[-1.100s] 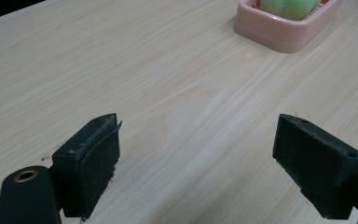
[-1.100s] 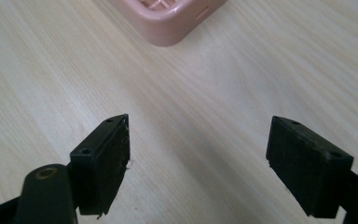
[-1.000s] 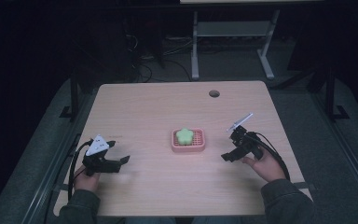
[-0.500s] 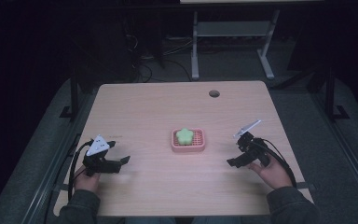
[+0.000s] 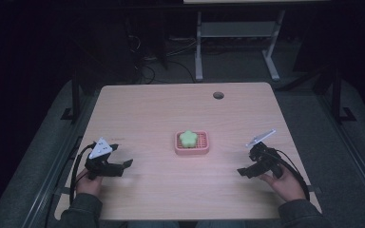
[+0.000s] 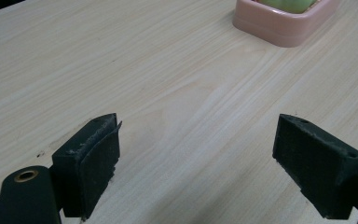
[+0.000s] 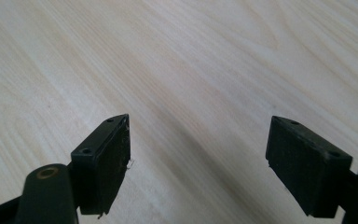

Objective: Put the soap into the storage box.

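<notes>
Both hands rest low on the table [image 5: 152, 114] — left gripper [image 5: 123, 164] and right gripper [image 5: 241, 171] spread wide, empty. The right has drawn back from the pink dish [image 5: 192, 142] holding green soap [image 5: 188, 137] at mid-table.

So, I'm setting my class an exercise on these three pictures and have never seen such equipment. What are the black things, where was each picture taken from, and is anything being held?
No robot here: a person sits at a wooden table with a hand-held two-jaw gripper in each hand. The high view looks down from above; the left gripper shows at its left, the right gripper at its right. The other two pictures come from small cameras riding on the grippers, looking along their black jaws at the tabletop. Both grippers' jaws stand wide apart with nothing between them. Mid-table lies a pink dish with a green flower-shaped piece in it; its corner also appears in the left gripper view. A round hole is near the table's far edge.
</notes>
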